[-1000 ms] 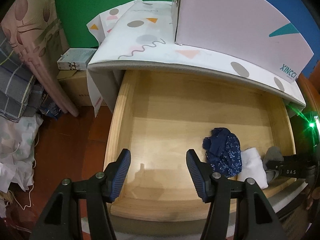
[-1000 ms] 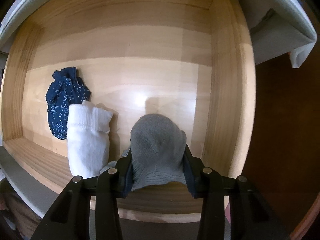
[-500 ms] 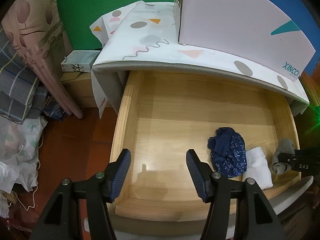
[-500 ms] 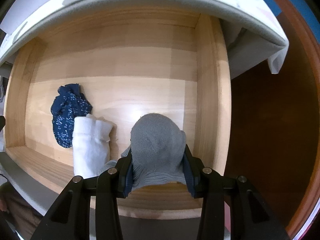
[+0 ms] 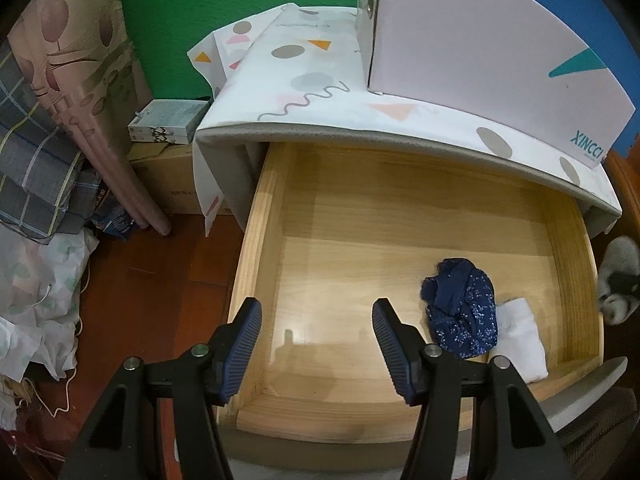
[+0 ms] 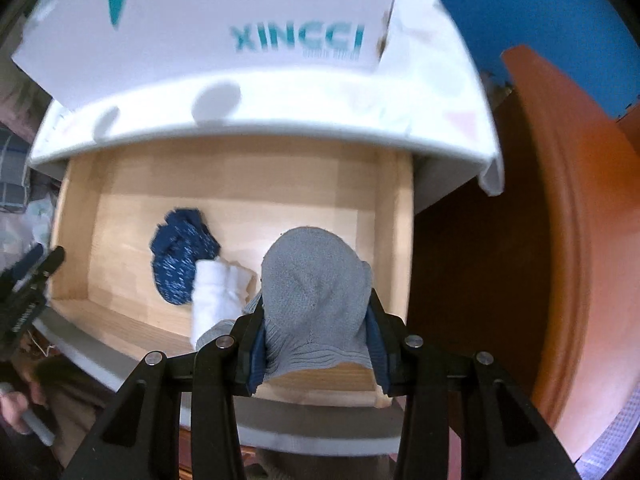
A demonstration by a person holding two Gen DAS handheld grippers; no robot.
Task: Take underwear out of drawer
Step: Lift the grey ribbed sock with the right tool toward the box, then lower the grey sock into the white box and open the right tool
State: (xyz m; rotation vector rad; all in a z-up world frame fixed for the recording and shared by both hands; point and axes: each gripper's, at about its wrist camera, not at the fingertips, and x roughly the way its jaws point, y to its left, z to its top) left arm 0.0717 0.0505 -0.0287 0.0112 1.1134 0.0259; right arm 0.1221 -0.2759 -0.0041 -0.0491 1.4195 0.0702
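Observation:
The wooden drawer (image 5: 256, 240) stands pulled open under a white patterned tabletop. Inside lie a dark blue speckled garment (image 5: 460, 312) and a white folded garment (image 5: 520, 340) at the front right; both also show in the right wrist view, blue (image 6: 180, 256) and white (image 6: 212, 296). My right gripper (image 6: 316, 336) is shut on a grey knitted garment (image 6: 316, 280) and holds it above the drawer's right front corner; it shows at the right edge of the left wrist view (image 5: 618, 276). My left gripper (image 5: 316, 344) is open and empty above the drawer's front left.
A white XINCCI box (image 5: 480, 52) stands on the tabletop (image 5: 304, 92). Left of the drawer are cardboard boxes (image 5: 168, 124), a rolled mat (image 5: 80, 92) and piled fabrics (image 5: 36, 160) on a red-brown floor. A brown wooden panel (image 6: 560, 240) is at the right.
My right gripper has lifted the grey garment up and out of the drawer, back toward the front right. My left gripper has risen and drawn back a little, still open.

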